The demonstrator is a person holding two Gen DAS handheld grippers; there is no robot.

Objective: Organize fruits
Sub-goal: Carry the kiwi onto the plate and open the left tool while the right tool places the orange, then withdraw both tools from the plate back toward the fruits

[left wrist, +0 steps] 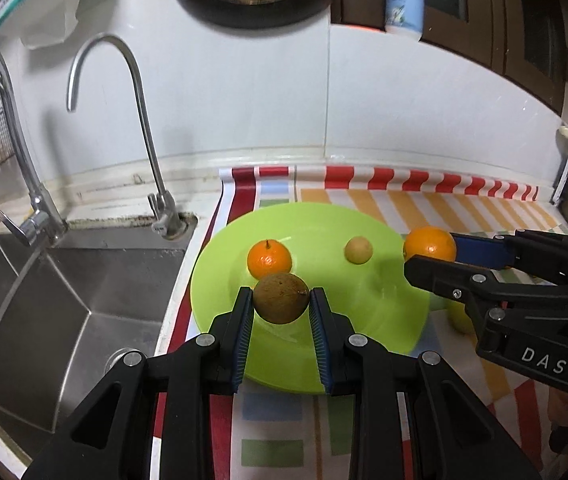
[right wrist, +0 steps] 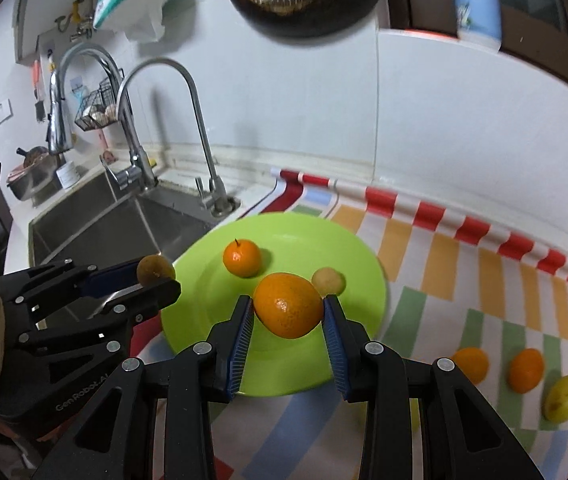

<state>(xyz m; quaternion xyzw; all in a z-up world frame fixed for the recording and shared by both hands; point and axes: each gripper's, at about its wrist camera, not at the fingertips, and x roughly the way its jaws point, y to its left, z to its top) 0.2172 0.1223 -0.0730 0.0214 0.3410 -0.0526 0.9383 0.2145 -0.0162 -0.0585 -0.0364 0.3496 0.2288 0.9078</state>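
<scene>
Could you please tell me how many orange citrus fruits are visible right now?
4: one on the green plate at, one held in the right gripper at, two on the striped cloth at and. Others may be hidden.

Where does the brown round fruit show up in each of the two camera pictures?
Left wrist view: the brown fruit sits at lower centre, between the fingers of the left gripper, over the green plate.
Right wrist view: the brown fruit is at the left, at the tip of the left gripper.
Shared landmark: the stemmed orange on the plate.
</scene>
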